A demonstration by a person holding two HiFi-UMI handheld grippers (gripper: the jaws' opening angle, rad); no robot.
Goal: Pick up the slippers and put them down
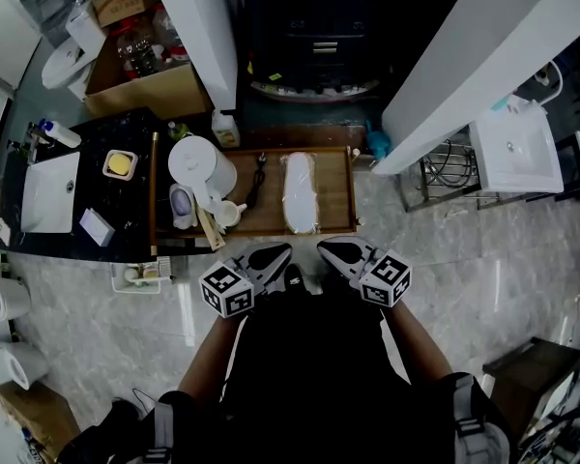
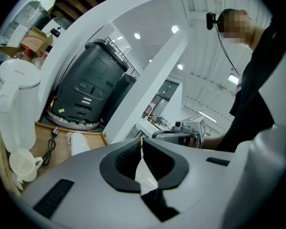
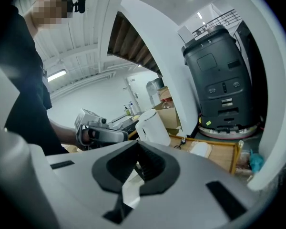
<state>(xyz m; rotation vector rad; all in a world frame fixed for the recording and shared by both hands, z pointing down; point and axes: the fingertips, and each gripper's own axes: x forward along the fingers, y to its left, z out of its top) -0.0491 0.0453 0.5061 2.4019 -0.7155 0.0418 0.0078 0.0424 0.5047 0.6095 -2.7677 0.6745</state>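
Grey left gripper (image 1: 278, 253) and right gripper (image 1: 329, 249): jaws together, empty.
Far off, white plastic-wrapped slippers (image 1: 299, 193) on brown wooden tray (image 1: 333, 211) look light, floppy, slick; pinch one edge.

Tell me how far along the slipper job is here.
Done: nothing visibly; the white slippers lie on the wooden tray near the kettle. In hand: nothing; the left gripper and right gripper are both shut, empty, held short of the tray. Left: apparently the whole pick-up and put-down.
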